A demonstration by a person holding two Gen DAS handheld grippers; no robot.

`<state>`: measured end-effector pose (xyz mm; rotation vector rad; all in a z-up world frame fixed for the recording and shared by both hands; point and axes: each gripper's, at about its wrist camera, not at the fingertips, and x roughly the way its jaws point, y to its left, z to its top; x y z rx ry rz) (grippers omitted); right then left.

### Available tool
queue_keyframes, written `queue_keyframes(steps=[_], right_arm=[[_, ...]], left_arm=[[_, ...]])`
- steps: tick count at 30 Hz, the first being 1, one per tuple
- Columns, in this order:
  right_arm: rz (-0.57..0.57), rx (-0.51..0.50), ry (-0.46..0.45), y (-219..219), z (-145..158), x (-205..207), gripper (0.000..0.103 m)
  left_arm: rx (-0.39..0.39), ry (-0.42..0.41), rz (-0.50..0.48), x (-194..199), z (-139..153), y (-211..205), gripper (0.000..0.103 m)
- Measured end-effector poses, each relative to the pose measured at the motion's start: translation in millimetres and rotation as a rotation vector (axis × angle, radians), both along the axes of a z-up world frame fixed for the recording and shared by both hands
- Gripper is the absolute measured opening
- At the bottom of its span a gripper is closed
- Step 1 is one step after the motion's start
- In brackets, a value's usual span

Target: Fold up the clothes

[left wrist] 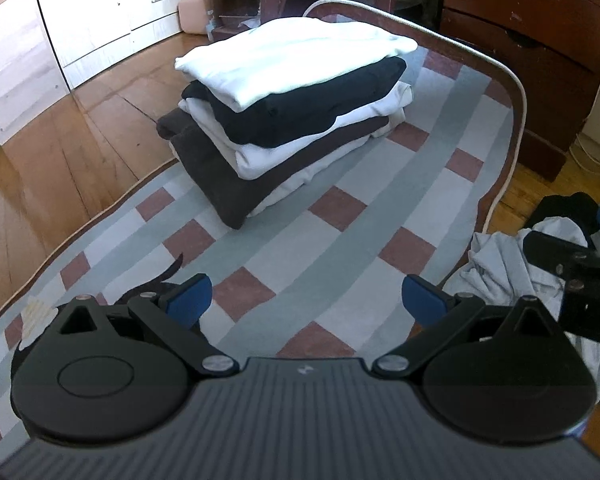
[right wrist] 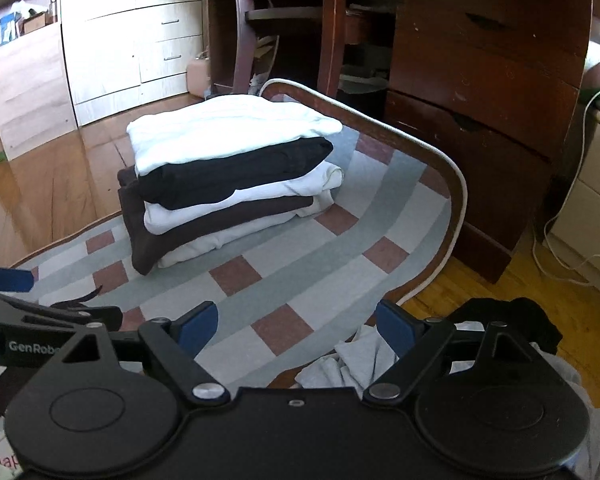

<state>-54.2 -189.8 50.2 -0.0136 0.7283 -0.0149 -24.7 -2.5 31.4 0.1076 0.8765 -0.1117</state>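
Soft folded stack (left wrist: 292,112) on checked rug (left wrist: 340,240); both claws gape.

Black tool (left wrist: 306,304) w/ blue pads (left wrist: 190,300), silver screws, "GenRobo" marking.

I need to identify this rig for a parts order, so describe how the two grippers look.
Both match: the left gripper and right gripper have black bodies with round side discs, black linkage arms on silver pivots, and blue finger pads. The left gripper's side carries white "GenRob..." lettering. No cables or sleeves show.

Checked rug (left wrist: 340,248) on wooden floor (left wrist: 60,168) — folded stack (left wrist: 292,112), crumpled clothes (left wrist: 500,264).
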Motion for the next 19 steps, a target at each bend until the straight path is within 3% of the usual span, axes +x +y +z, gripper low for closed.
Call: queue_keyframes(steps=[19], right_arm=[[0.027, -0.020, 0.042, 10, -12, 5, 0.091]], left_arm=[[-0.016, -0.004, 0.021, 2, -7, 5, 0.103]])
